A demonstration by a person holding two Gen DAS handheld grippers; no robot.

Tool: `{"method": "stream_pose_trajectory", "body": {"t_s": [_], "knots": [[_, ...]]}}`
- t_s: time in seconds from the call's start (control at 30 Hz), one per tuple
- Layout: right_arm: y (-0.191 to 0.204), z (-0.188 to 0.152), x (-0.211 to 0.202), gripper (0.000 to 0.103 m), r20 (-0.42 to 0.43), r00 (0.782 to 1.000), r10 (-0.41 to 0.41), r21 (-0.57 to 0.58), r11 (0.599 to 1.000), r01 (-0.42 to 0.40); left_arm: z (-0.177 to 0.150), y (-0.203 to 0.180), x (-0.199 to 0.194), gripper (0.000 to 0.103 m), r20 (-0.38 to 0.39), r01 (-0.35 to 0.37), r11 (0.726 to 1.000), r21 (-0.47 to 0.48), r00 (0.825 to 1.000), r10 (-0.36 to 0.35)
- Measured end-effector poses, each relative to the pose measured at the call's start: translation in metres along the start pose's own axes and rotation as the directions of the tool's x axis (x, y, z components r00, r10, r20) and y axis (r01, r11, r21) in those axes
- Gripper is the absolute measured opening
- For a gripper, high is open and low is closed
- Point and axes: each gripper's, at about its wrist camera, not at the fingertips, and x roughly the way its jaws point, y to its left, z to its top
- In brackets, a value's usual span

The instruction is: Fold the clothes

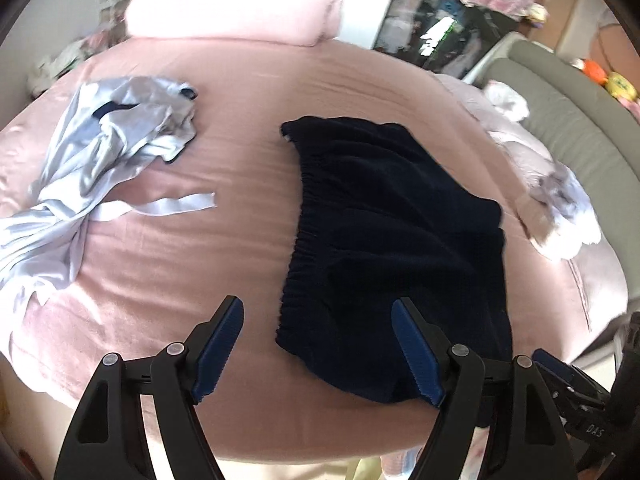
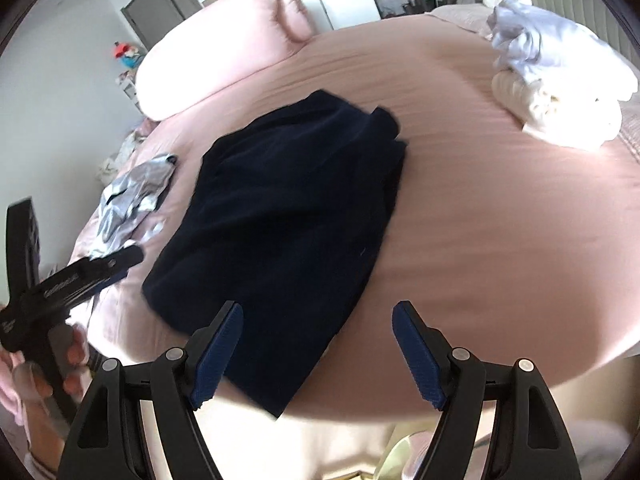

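Note:
A dark navy garment [image 1: 392,240] with an elastic waistband lies folded flat on the pink bed [image 1: 200,240]; it also fills the middle of the right wrist view [image 2: 288,224]. My left gripper [image 1: 318,308] hovers open over the garment's near left corner, with nothing pressed between its blue pads. My right gripper [image 2: 318,312] is open too, above the garment's near right edge and holding nothing. A hand [image 2: 60,364] carries the left gripper [image 2: 128,266] at the left edge of the right wrist view.
A crumpled pale blue garment [image 1: 100,152] with a loose strap lies on the bed's left side. A stack of folded white clothes [image 2: 560,92] sits at the right. A pink pillow [image 2: 224,40] lies at the far end. The bed's near edge runs just under the grippers.

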Motion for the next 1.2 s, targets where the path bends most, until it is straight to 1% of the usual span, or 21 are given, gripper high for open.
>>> {"method": "stream_pose_trajectory", "body": {"t_s": [0.1,0.2,0.37,0.43,0.53,0.57,0.67,0.7,0.8,0.83,0.9,0.97,1.03,1.1,1.13,1.2], "knots": [[0.005,-0.011,-0.004,0.077,0.006,1.0,-0.006,-0.017,1.0,0.006,-0.008,0.002,-0.003,0.075,0.026,0.02,1.0,0.019,0.999,-0.021],[0.009,-0.022,-0.008,0.077,0.013,1.0,-0.022,-0.042,0.999,0.023,-0.019,0.004,0.0,0.075,0.0,0.009,0.999,0.04,1.0,-0.009],[0.014,-0.033,-0.006,0.077,0.005,1.0,-0.031,-0.071,0.997,0.031,-0.032,0.005,0.006,0.075,-0.017,0.01,0.997,0.071,1.0,-0.009],[0.018,-0.036,-0.004,0.077,0.006,0.999,-0.042,-0.096,0.994,0.042,-0.034,0.003,0.01,0.075,-0.023,0.001,0.996,0.086,1.0,0.001],[0.025,-0.039,-0.001,0.077,0.008,0.998,-0.07,-0.146,0.987,0.07,-0.036,-0.004,0.012,0.074,-0.024,-0.035,0.993,0.114,0.999,0.038],[0.027,-0.04,0.0,0.077,0.008,0.997,-0.079,-0.158,0.984,0.079,-0.036,-0.006,0.013,0.073,-0.025,-0.039,0.992,0.124,0.999,0.042],[0.033,-0.044,0.008,0.077,-0.012,0.995,-0.104,-0.192,0.976,0.099,-0.039,-0.013,0.016,0.066,-0.031,-0.037,0.989,0.146,0.999,0.041],[0.035,-0.045,0.011,0.077,-0.019,0.994,-0.111,-0.202,0.974,0.105,-0.039,-0.015,0.017,0.062,-0.035,-0.04,0.988,0.149,0.998,0.046],[0.038,-0.048,0.017,0.075,-0.031,0.991,-0.129,-0.227,0.967,0.119,-0.041,-0.017,0.023,0.055,-0.046,-0.065,0.988,0.137,0.996,0.072],[0.039,-0.048,0.018,0.074,-0.033,0.99,-0.136,-0.234,0.964,0.124,-0.041,-0.018,0.025,0.053,-0.05,-0.074,0.988,0.134,0.995,0.081],[0.041,-0.05,0.021,0.061,-0.037,0.988,-0.149,-0.25,0.959,0.135,-0.042,-0.019,0.029,0.049,-0.057,-0.089,0.988,0.128,0.994,0.097],[0.042,-0.051,0.024,0.053,-0.041,0.986,-0.163,-0.265,0.953,0.146,-0.043,-0.021,0.03,0.048,-0.054,-0.096,0.986,0.138,0.993,0.105],[0.044,-0.051,0.025,0.051,-0.035,0.986,-0.165,-0.276,0.95,0.149,-0.044,-0.024,0.03,0.047,-0.049,-0.11,0.979,0.171,0.992,0.12],[0.045,-0.05,0.027,0.044,-0.03,0.985,-0.168,-0.286,0.946,0.152,-0.045,-0.027,0.03,0.047,-0.044,-0.122,0.974,0.189,0.99,0.132],[0.046,-0.049,0.028,0.043,-0.029,0.985,-0.17,-0.29,0.945,0.154,-0.045,-0.027,0.031,0.046,-0.044,-0.125,0.973,0.193,0.99,0.136],[0.047,-0.048,0.031,0.036,-0.029,0.985,-0.172,-0.298,0.942,0.155,-0.045,-0.027,0.032,0.043,-0.044,-0.127,0.973,0.192,0.99,0.137]]}}
